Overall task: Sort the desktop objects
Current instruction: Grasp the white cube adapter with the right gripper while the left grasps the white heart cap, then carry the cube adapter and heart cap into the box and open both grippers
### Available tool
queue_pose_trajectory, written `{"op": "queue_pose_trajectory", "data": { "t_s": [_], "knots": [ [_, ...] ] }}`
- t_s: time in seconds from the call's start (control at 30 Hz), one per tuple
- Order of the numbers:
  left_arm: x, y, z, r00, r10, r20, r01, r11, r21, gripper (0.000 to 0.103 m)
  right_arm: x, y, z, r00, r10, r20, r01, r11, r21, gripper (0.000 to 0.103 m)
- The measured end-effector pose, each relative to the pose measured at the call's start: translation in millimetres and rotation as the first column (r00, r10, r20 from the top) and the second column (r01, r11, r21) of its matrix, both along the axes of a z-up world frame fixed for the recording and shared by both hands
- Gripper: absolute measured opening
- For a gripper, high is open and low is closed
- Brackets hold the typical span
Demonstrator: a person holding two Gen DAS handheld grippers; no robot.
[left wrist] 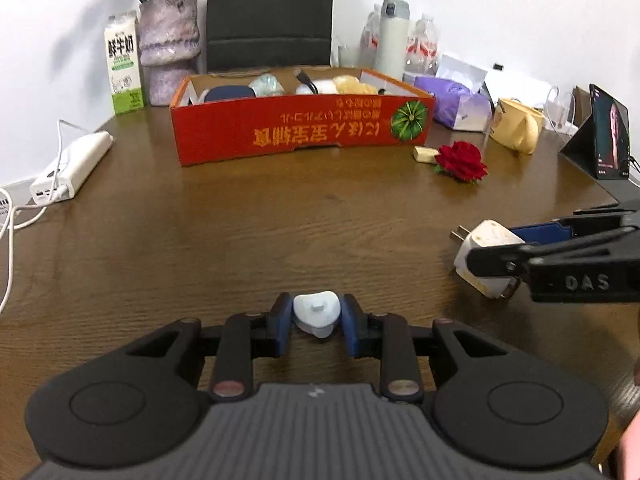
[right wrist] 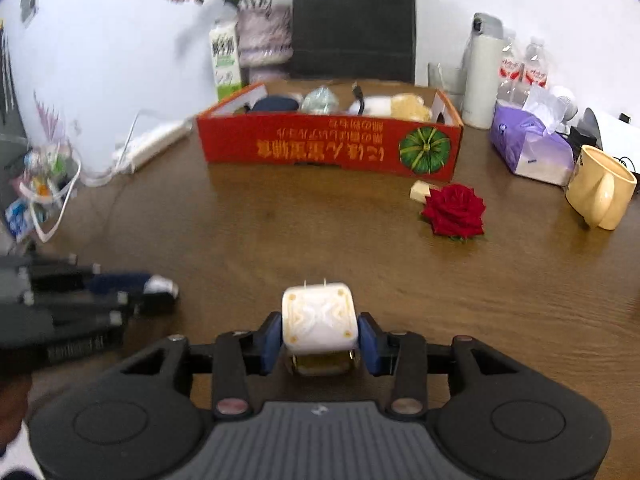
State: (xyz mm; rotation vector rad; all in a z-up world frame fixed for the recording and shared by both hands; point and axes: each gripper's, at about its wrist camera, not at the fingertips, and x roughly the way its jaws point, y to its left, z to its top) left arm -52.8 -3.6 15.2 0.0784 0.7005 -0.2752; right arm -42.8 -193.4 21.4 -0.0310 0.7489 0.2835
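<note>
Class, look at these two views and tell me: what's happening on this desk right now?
A person is sorting desk clutter with two hand-held grippers. The left hand-held gripper is shut on a small pale blue plastic piece, and the right hand-held gripper is shut on a white plug adapter. Both are held over the wooden table, short of the red cardboard box, which already holds several items. A red rose lies on the table outside the box.

Milk carton [left wrist: 124,70] beside vase [left wrist: 170,48], thermos [left wrist: 391,36] behind
</note>
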Motion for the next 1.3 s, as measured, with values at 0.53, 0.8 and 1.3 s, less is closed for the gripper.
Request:
{"op": "queue_pose_trajectory", "data": {
  "t_s": [0.53, 0.8, 1.3],
  "knots": [
    [-17.9, -3.5, 14.8, 0.999, 0.0, 0.049, 0.002, 1.0, -0.03, 0.027, -12.0, 0.5, -10.1, 0.996, -0.038, 0.086, 0.037, 0.999, 0.009, 0.038],
    [-12.7, -1.2, 45.8, 0.993, -0.008, 0.115, 0.017, 0.997, -0.077, 0.027, -31.9, -14.9, 25.1, 0.973, -0.092, 0.211, 0.07, 0.992, 0.108, 0.038],
    [125.5, 22.0, 99.4, 0.988, 0.024, 0.151, -0.002, 0.99, -0.144, 0.027, 81.9, -70.2, 96.2, 0.942, -0.229, 0.245, 0.163, 0.951, 0.262, 0.038]
  ]
}}
